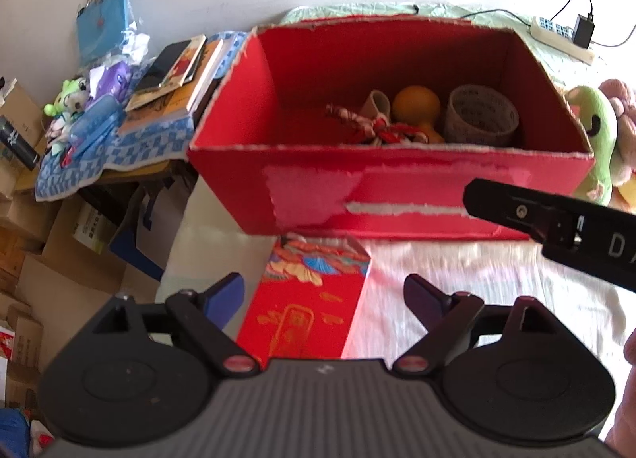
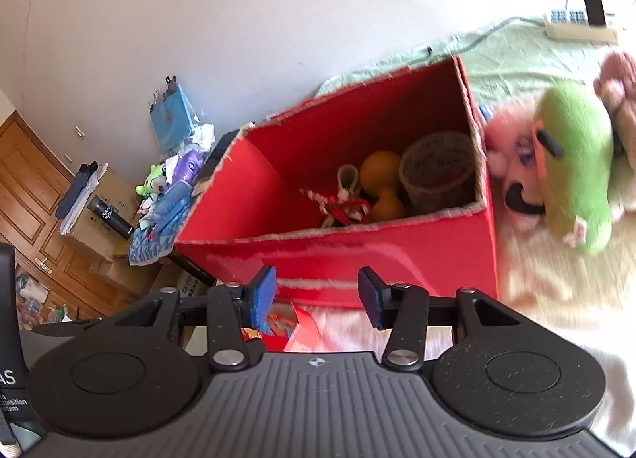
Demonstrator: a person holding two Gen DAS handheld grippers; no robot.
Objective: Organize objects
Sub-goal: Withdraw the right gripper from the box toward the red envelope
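- A red box (image 1: 397, 195) sits on the bed (image 1: 477, 299), its open top facing up.
- Already in the box, toward its right end: a tape roll (image 1: 483, 116), an orange gourd (image 1: 415, 106), a red-and-white rope toy (image 1: 369, 128) and a small beige piece I cannot identify.
- The left part of the box floor is bare.
- Left to put away, by my reading: a red packet (image 1: 306, 307) lying on the bed just near of the box, and the plush toys (image 2: 572, 175) on the bed to the right of the box, the green one close against its right wall.
- The left gripper (image 1: 324, 299) hovers over the packet with its fingers spread wide on either side of it, gripping nothing.
- The right gripper (image 2: 314, 295) is also released and empty, pointed at the near wall of the box, with the packet just below its fingers.
- A cluttered side table (image 1: 119, 163) far left with books and small toys looks outside the job, though I cannot be sure.
- Judgement: roughly half done; the packet seems the next thing to grasp and drop in the box.
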